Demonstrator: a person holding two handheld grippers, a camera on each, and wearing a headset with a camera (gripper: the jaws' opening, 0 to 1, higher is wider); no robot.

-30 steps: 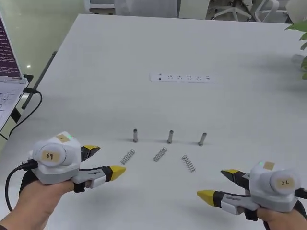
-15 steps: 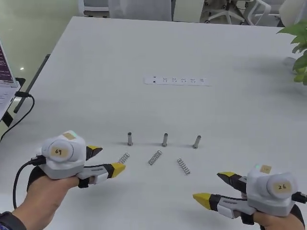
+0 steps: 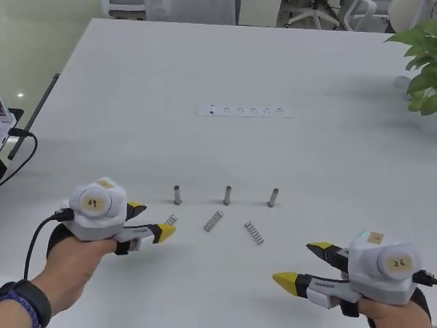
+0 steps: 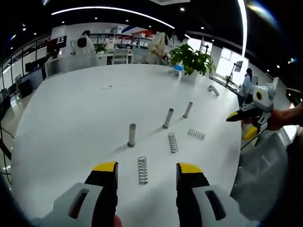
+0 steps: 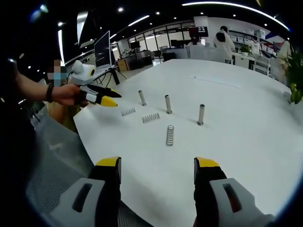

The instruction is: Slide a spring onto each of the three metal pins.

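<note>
- Three pins stand upright in a row on the counter [image 3: 205, 75]: left pin [image 3: 177, 195], middle pin [image 3: 227, 195], right pin [image 3: 273, 197].
- Bare of springs; each lies flat nearer: left spring [image 3: 171, 220], middle spring [image 3: 214, 220], right spring [image 3: 254, 232].
- Left tongs [image 3: 151, 219] wide, empty, just beside the left spring.
- Right tongs [image 3: 299, 262] wide, empty, near right, apart from the springs.

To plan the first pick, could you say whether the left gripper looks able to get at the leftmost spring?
Probably yes: the left gripper is open, and the leftmost spring lies flat on the table just ahead, in line with the gap between its jaws, with nothing between.
</note>
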